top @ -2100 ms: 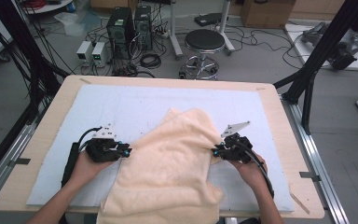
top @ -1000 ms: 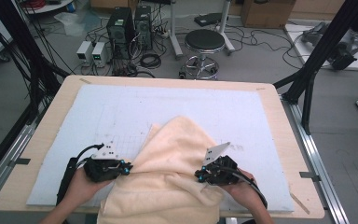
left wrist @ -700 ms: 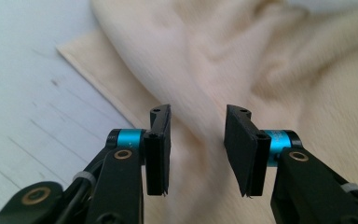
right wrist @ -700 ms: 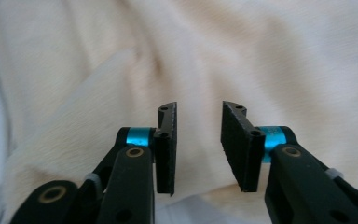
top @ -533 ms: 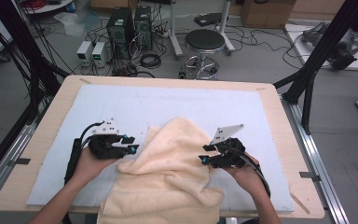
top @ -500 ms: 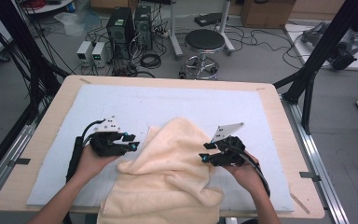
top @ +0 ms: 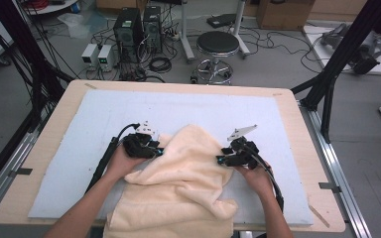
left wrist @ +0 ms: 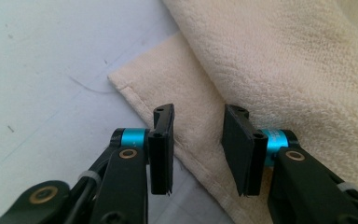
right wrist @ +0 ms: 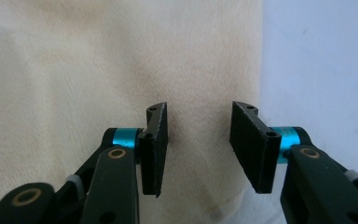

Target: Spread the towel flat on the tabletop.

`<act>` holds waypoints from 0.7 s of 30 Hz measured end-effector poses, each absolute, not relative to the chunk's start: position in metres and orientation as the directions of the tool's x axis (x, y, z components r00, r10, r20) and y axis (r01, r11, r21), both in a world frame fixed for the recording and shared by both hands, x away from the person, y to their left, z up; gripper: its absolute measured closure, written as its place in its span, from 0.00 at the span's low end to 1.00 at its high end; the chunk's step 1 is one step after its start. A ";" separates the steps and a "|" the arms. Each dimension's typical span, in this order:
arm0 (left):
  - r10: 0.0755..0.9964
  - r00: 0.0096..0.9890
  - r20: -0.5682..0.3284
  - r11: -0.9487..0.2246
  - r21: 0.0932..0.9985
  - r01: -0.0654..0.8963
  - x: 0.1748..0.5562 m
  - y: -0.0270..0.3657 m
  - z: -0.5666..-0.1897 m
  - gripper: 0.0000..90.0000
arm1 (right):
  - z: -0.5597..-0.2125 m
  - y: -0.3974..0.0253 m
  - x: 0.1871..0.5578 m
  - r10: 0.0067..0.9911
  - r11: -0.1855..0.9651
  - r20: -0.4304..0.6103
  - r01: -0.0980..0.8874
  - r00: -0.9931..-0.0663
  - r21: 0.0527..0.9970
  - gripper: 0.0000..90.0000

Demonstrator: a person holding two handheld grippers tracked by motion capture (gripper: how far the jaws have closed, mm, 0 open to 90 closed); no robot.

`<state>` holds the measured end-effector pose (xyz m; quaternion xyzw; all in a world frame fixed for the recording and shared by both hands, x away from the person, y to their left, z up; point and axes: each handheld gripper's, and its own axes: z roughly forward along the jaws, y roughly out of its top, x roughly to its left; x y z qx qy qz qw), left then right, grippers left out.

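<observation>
The towel [top: 183, 181] lies bunched between the two grippers, its near end hanging off the table [top: 297, 124]. The left gripper [left wrist: 198, 140] is spread wide over a thin corner; the right gripper [right wrist: 198, 140] is spread too — just above the towel's edge. It looks soft and floppy — best pinched at a corner or hem.

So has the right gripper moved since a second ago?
Yes. The right gripper sat near the table's near edge then; now it is farther up the table and to the right, jaws open beside the towel.
</observation>
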<state>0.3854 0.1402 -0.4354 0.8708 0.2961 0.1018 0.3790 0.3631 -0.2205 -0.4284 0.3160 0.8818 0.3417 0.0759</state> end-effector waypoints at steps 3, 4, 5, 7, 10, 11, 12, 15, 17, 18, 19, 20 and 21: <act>0.598 0.801 -0.018 -0.552 0.716 0.428 0.384 0.140 -0.435 0.81 | -0.429 -0.218 0.362 0.611 0.579 0.068 0.504 -0.789 0.641 0.71; 0.607 0.795 -0.011 -0.551 0.716 0.430 0.384 0.139 -0.435 0.84 | -0.429 -0.217 0.362 0.608 0.588 0.054 0.495 -0.792 0.640 0.73; 0.612 0.791 -0.004 -0.551 0.715 0.431 0.383 0.137 -0.434 0.89 | -0.429 -0.217 0.362 0.611 0.591 0.048 0.495 -0.790 0.637 0.78; 0.620 0.784 0.012 -0.558 0.710 0.431 0.382 0.135 -0.434 0.94 | -0.429 -0.217 0.362 0.613 0.588 0.049 0.497 -0.788 0.637 0.81; 0.626 0.779 0.040 -0.575 0.699 0.426 0.379 0.131 -0.432 0.96 | -0.429 -0.220 0.363 0.608 0.581 0.075 0.507 -0.791 0.636 0.91; 0.627 0.778 0.045 -0.576 0.699 0.424 0.378 0.131 -0.432 0.96 | -0.429 -0.219 0.363 0.608 0.582 0.073 0.506 -0.791 0.636 0.91; 0.633 0.772 0.050 -0.577 0.695 0.428 0.378 0.133 -0.430 0.97 | -0.428 -0.219 0.362 0.605 0.590 0.062 0.499 -0.794 0.635 0.92; 0.646 0.762 0.039 -0.563 0.699 0.441 0.379 0.139 -0.427 0.97 | -0.424 -0.221 0.359 0.601 0.596 0.050 0.489 -0.798 0.637 0.93; 0.663 0.747 0.047 -0.546 0.713 0.440 0.380 0.148 -0.421 0.97 | -0.422 -0.223 0.358 0.601 0.591 0.045 0.482 -0.798 0.647 0.93; 0.685 0.727 0.037 -0.516 0.729 0.449 0.381 0.159 -0.415 0.97 | -0.417 -0.227 0.357 0.605 0.574 0.043 0.473 -0.795 0.669 0.93; 0.685 0.727 0.037 -0.516 0.729 0.449 0.381 0.159 -0.415 0.97 | -0.414 -0.229 0.356 0.602 0.575 0.033 0.461 -0.798 0.676 0.93; 0.698 0.716 0.024 -0.495 0.739 0.458 0.382 0.165 -0.412 0.97 | -0.411 -0.230 0.354 0.606 0.576 0.023 0.458 -0.795 0.677 0.93; 0.708 0.706 0.017 -0.478 0.747 0.461 0.383 0.171 -0.409 0.97 | -0.407 -0.230 0.352 0.604 0.581 0.010 0.449 -0.797 0.679 0.93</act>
